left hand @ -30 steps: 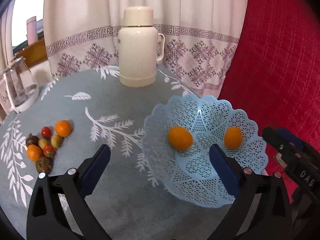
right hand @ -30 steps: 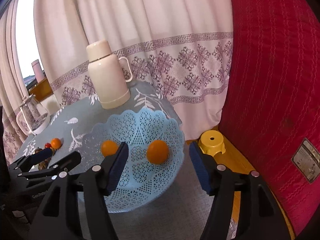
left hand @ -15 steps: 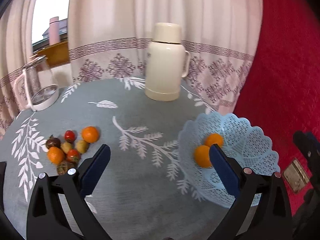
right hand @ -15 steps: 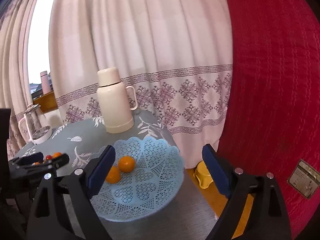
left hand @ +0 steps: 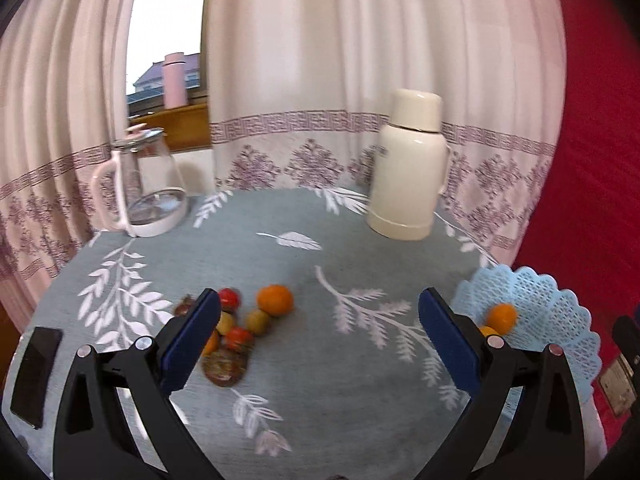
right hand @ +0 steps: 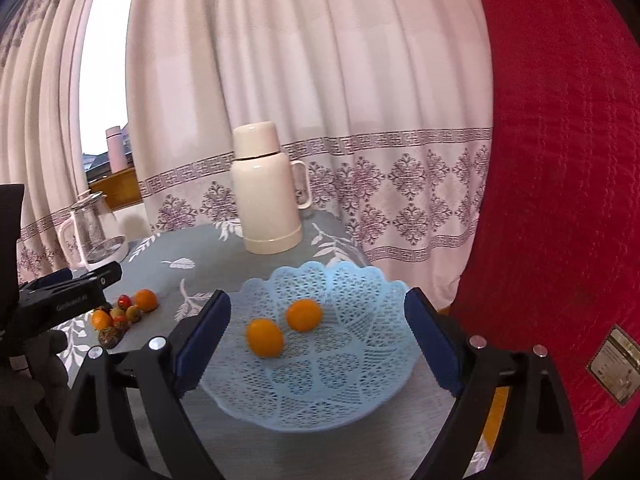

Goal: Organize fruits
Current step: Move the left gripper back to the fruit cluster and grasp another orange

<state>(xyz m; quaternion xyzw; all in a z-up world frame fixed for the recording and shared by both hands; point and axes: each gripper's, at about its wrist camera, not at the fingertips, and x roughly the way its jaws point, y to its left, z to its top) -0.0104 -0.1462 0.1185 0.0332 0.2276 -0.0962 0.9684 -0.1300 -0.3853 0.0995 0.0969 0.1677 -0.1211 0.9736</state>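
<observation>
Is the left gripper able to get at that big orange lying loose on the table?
Probably yes: the left gripper is open, and the orange sits just ahead with nothing over it.

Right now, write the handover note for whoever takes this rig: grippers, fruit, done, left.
Left gripper: open, empty, facing the fruit pile on the grey tablecloth.
Right gripper: open, empty, over the blue basket.
Done: two oranges lie in the basket.
Left: the pile, two oranges, small red and greenish fruits and a few dark ones, goes into the basket.
</observation>
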